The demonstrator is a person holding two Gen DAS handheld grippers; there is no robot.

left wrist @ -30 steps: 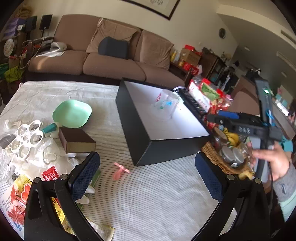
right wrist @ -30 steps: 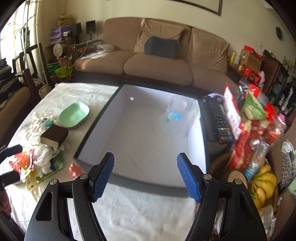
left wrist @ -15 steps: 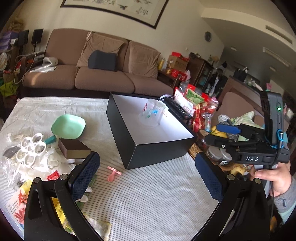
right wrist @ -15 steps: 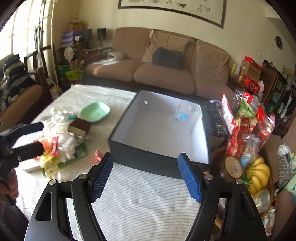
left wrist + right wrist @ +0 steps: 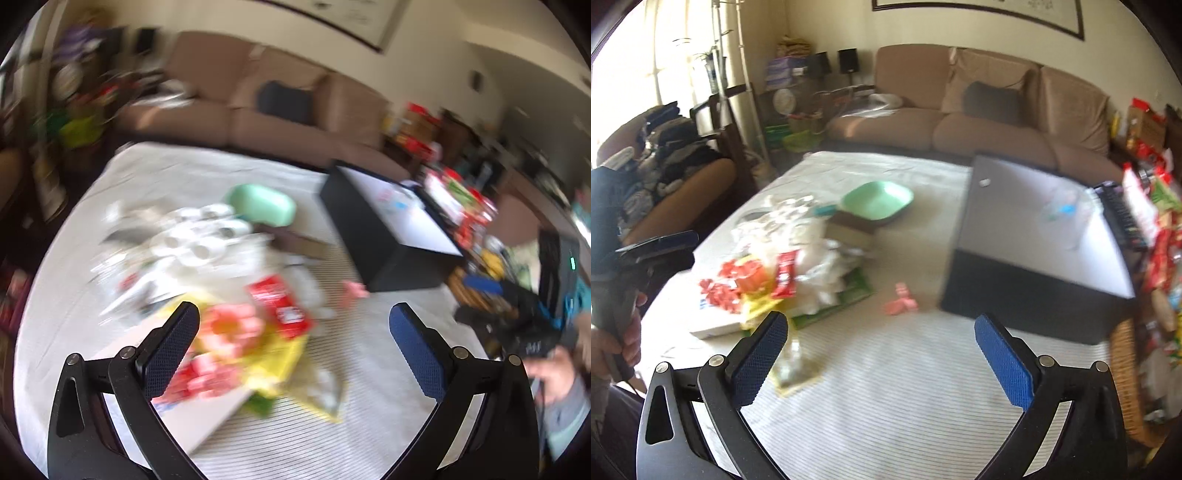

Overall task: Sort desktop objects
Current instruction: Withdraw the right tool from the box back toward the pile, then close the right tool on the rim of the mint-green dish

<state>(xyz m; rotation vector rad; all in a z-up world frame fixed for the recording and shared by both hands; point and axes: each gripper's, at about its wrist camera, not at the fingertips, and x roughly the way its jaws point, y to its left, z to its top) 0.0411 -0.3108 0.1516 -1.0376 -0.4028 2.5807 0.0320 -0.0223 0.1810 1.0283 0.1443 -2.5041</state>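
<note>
**Both grippers swing over to the clutter**

Since a second ago both views have left the black box and swung toward the heap of odds and ends on the left of the striped worktop; the right gripper has just been spreading its fingers wider, with nothing between them. The left gripper also stands released and empty, hanging over a yellow packet and a red sachet at the near edge of the heap.

From where the right gripper looks, the heap holds white crumpled plastic, a green flat pack beneath it, and a brown block just in front of the mint green dish. A small pink piece lies alone on the cloth between the heap and the box. Inside the box, toward its far right corner, stands a clear plastic container.

The left view is badly smeared, so the white ringed thing behind the sachet may be a holder of some kind; I cannot tell. A hand grips the left tool at the worktop's left edge. A brown sofa sits beyond.
</note>
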